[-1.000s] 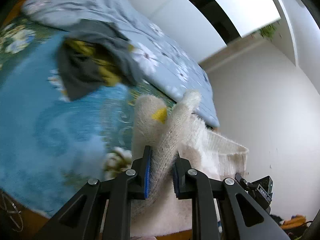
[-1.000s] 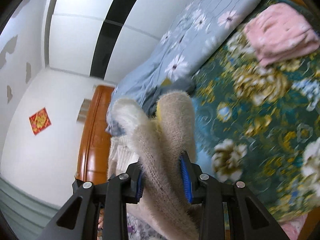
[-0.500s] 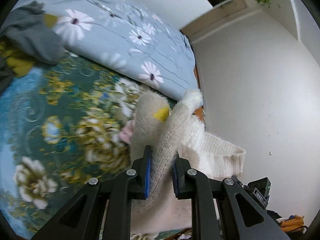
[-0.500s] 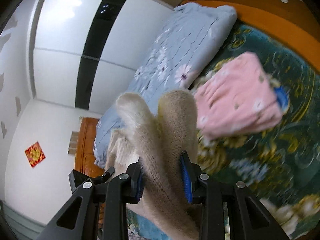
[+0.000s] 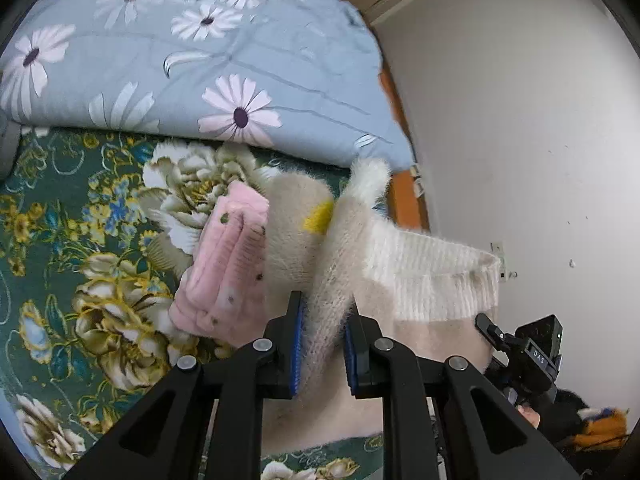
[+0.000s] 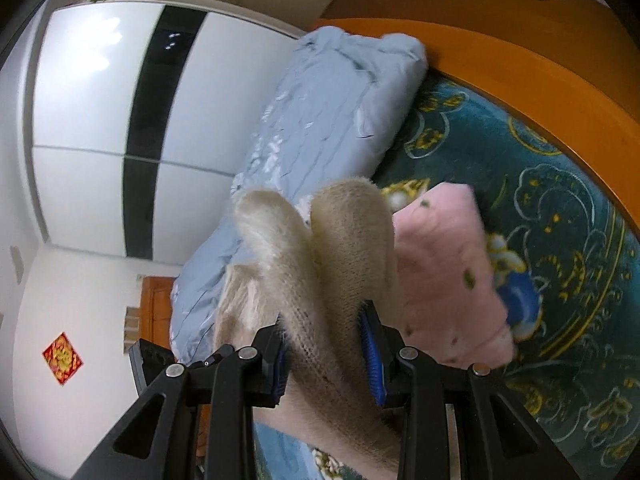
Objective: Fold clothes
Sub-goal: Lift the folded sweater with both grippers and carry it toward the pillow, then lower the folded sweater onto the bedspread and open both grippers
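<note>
Here the left gripper [image 5: 322,344] has its jaws clamped on a bunched fold of a fuzzy cream sweater [image 5: 424,276], the knit squeezed between the blue pads. The fabric rises from the jaws in two humps, with a small yellow patch [image 5: 318,216] showing between them, and a ribbed white band of the sweater stretches away to the right toward the other tool. The right gripper [image 6: 326,354] is likewise closed on a thick fold of the same sweater [image 6: 320,264], which fills the gap between its pads and hangs below. The garment is held up between the two grippers above the bed [image 5: 60,240], whose cover is dark green with large pale flowers. Just beyond the sweater a folded pink garment [image 6: 440,280] lies on that cover. A light blue quilt [image 5: 180,60] with daisy prints sits further back, along the bed's far side. A white wall [image 5: 520,120] stands to the right in the left wrist view.
</note>
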Demonstrator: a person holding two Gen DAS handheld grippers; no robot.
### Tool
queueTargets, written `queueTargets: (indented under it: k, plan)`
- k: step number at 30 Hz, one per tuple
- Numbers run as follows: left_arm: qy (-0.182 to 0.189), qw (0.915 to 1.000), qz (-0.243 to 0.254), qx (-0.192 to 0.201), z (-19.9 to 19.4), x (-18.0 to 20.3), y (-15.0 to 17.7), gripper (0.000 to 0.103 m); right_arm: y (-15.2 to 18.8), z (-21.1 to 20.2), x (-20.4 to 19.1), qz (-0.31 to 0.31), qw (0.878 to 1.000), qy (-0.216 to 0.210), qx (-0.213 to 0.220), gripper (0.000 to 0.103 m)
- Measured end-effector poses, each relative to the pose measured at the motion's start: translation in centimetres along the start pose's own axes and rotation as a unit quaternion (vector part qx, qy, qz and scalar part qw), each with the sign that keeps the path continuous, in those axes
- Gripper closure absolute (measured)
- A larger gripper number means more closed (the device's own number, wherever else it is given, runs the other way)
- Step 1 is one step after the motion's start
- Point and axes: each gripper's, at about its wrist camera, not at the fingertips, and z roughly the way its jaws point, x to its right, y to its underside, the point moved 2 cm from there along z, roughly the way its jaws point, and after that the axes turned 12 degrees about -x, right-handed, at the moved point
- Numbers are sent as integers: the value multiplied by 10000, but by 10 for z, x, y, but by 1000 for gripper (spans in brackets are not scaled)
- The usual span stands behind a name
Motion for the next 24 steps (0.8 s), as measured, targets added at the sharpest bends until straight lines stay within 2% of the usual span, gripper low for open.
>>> queueTargets:
  k: [3,5,8,13,16,18,21,24]
  plan:
    - [142,9995,-270,-34,16,-18,-14,89,-15,18,20,206,9997,115,-85,70]
    - [92,9987,-487,-99,28,-33,-21,89,-18,29,30,273,9994,174,-135,70]
    - [-13,9967,-751,-294,49,-54,-27,89,-23,43,55,582,9968,525,-128,70]
    - [-112,9965,-757,-342,69,-68,-26,89,-27,47,92,1143,9898,842,-68,70]
    - [-272,9973,-613,-283,75,-67,-25,90,-28,49,91,1033,9892,1033,-144,66]
    - [-510,9971,-493,-284,80,-69,-24,90,-28,50,90,1064,9868,1213,-153,62]
    - [-766,9950,-482,-421,90,-79,-20,90,-25,50,84,1078,9837,1437,-80,59]
    - [-771,9943,-588,-435,92,-89,-17,89,-18,42,62,624,9828,1732,157,59]
